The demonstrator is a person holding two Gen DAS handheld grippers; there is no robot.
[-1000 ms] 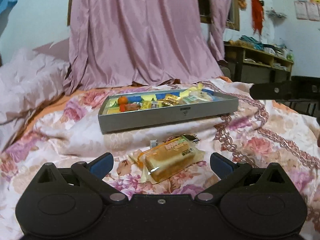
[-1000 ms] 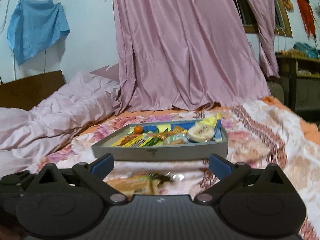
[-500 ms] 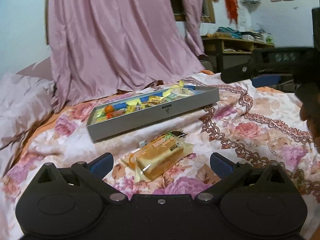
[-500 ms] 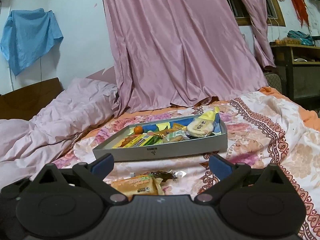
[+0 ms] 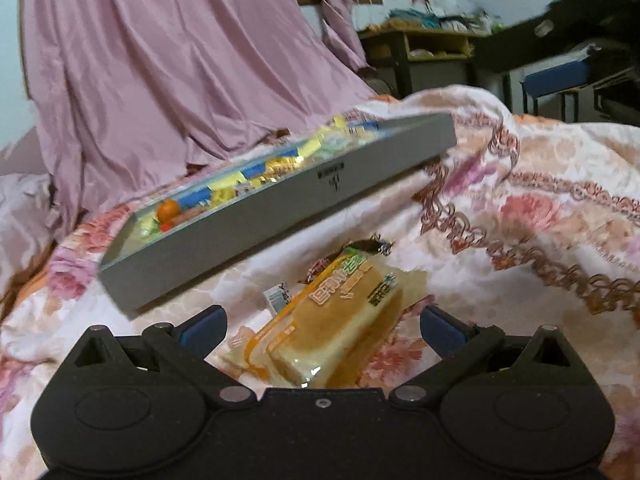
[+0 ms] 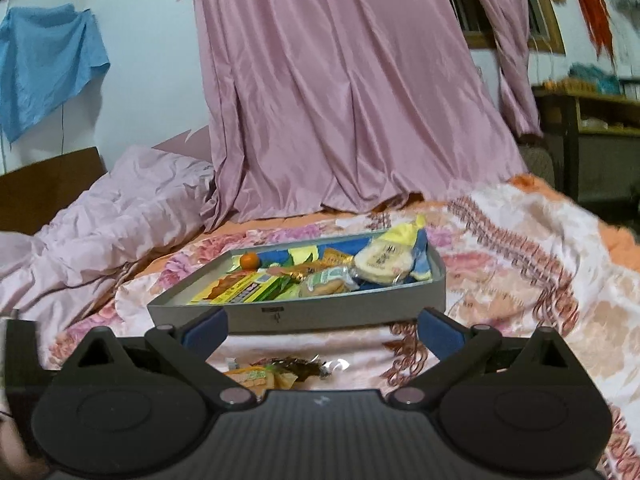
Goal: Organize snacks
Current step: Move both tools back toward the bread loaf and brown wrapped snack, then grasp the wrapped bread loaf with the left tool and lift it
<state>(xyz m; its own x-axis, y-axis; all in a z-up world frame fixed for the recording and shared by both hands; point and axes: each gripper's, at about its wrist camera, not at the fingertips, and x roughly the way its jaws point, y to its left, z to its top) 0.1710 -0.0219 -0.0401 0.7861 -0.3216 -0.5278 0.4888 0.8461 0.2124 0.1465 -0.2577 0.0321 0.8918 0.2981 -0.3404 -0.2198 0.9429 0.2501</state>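
A tray [image 5: 276, 216] of snacks sat on the bed [image 5: 540, 240], before the curtain [image 5: 168, 72]. A wrapped bread pack [image 5: 340, 320] lay on the bed nearer than the tray, between the left tool's [image 5: 322, 326] spread fingers. Shelves [image 5: 424, 44] stood to the right, behind the bed.

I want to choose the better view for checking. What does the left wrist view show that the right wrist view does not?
Only the left wrist view shows the whole wrapped bread package, lying on the floral blanket between the open left gripper fingers, and a blue stool.

Only the right wrist view shows the tray's contents from above, such as the round white snack pack, also a blue cloth on the wall and the open right gripper.

Both show the grey tray, the small orange inside it and the pink curtain.
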